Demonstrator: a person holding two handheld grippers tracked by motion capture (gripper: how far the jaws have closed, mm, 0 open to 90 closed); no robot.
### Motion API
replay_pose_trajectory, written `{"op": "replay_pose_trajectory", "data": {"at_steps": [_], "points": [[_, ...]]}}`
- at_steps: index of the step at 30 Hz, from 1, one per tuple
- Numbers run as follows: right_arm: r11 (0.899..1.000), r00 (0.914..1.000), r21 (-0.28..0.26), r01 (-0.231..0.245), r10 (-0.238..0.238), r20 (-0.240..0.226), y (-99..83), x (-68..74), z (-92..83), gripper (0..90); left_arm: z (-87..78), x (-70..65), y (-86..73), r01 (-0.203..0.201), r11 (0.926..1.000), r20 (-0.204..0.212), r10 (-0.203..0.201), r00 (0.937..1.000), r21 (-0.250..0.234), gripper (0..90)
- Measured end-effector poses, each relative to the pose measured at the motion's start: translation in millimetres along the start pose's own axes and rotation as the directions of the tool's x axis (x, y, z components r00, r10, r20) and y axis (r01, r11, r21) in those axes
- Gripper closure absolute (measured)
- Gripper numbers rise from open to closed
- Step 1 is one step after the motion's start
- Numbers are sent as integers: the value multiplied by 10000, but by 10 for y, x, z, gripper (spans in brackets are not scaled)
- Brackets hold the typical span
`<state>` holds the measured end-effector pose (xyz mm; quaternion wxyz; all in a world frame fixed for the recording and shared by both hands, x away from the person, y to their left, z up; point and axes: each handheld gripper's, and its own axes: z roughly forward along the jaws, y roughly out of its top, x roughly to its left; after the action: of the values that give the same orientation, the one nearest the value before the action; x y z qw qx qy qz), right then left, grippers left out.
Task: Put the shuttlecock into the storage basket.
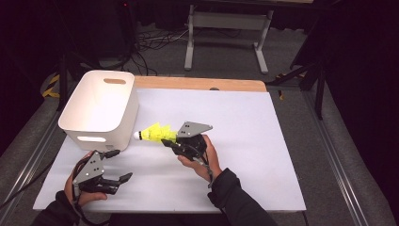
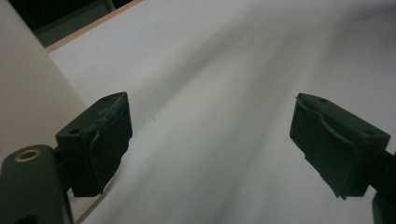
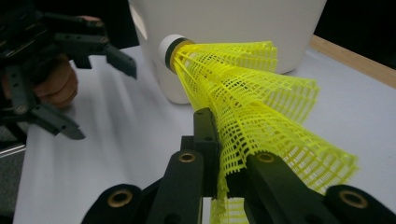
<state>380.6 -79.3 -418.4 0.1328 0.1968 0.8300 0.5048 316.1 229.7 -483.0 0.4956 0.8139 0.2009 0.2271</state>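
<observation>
Right tongs (image 1: 168, 142) clamp the shuttlecock (image 1: 153, 133) by its skirt, cork pointing at the bin (image 1: 101, 106) just beyond. Left tongs (image 1: 118, 167) gape empty, nearer the person.

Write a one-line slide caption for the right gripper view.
Right gripper pinches a yellow shuttlecock before the white bin.

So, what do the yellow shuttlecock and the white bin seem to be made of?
Shuttlecock: the yellow skirt looks like moulded plastic mesh, thin and slightly glossy, with open square holes; the white cap could be foam or cork, hard to tell. Bin: probably plastic with a smooth matte finish, given its rounded corners and cut-out handle slots.
</observation>
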Motion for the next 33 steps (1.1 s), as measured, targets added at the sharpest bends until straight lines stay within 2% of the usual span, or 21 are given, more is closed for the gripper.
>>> {"op": "replay_pose_trajectory", "data": {"at_steps": [5, 8, 9, 10, 12, 14, 16, 17, 18, 19, 22, 24, 25, 27, 28, 29, 30, 33], "points": [[9992, 9994, 323, 256, -249, -220, -70, 116, -63, 876, 125, -16, 102, -136, 9999, 105, 136, 9999, 22, 152], [9983, 9986, 441, 376, -359, -384, -108, 178, -99, 876, 196, -28, 148, -104, 9999, 324, 103, 9994, 34, 171], [9980, 9983, 485, 413, -393, -432, -123, 198, -110, 876, 233, -32, 159, -13, 10000, 493, 12, 9988, 26, 190], [9976, 9980, 548, 423, -396, -490, -145, 218, -113, 876, 272, -35, 160, 24, 9999, 698, -30, 9976, 98, 248], [9962, 9978, 786, 384, -340, -571, -217, 250, -71, 876, 349, -73, 165, -226, 9985, 830, 184, 9964, 497, 306], [9927, 9978, 1110, 477, -422, -515, -278, 271, -19, 876, 360, -106, 154, -472, 9963, 969, 402, 9945, 711, 287], [9893, 9976, 1378, 474, -398, -575, -359, 278, 46, 876, 319, -92, 137, -764, 9921, 837, 681, 9942, 999, 209], [9879, 9977, 1474, 475, -397, -554, -384, 274, 67, 876, 251, -32, 100, -450, 9946, 831, 373, 9958, 931, 181], [9858, 9978, 1624, 439, -352, -559, -420, 262, 101, 875, 215, 21, 76, -109, 9957, 996, 18, 9950, 916, 174], [9843, 9979, 1708, 441, -352, -550, -437, 249, 118, 875, 190, 58, 57, 53, 9957, 1021, -148, 9947, 925, 169], [9777, 9975, 2047, 472, -356, -603, -446, 213, 171, 863, 206, 89, 43, 86, 9944, 1106, -203, 9937, 1055, 184], [9727, 9973, 2246, 584, -470, -557, -433, 203, 192, 841, 267, 59, 43, -176, 9896, 1222, 1, 9925, 1428, 209], [9687, 9966, 2404, 619, -467, -686, -427, 196, 200, 835, 298, 43, 34, -275, 9870, 1360, 58, 9907, 1584, 208], [9663, 9956, 2453, 779, -626, -697, -419, 193, 204, 802, 340, 11, 18, -449, 9808, 1535, 156, 9880, 1898, 233], [9660, 9957, 2479, 735, -570, -731, -417, 186, 204, 774, 348, 2, 11, -511, 9803, 1586, 206, 9871, 1908, 237], [9656, 9953, 2497, 725, -539, -805, -416, 176, 204, 746, 355, 1, 5, -430, 9803, 1762, 86, 9843, 1929, 247], [9654, 9954, 2506, 715, -529, -801, -417, 164, 205, 705, 362, -2, 6, -507, 9783, 1759, 149, 9843, 2011, 291], [9642, 9939, 2601, 512, -237, -1075, -434, 139, 213, 609, 369, -5, 9, -519, 9790, 1758, 167, 9843, 1972, 322]]}}
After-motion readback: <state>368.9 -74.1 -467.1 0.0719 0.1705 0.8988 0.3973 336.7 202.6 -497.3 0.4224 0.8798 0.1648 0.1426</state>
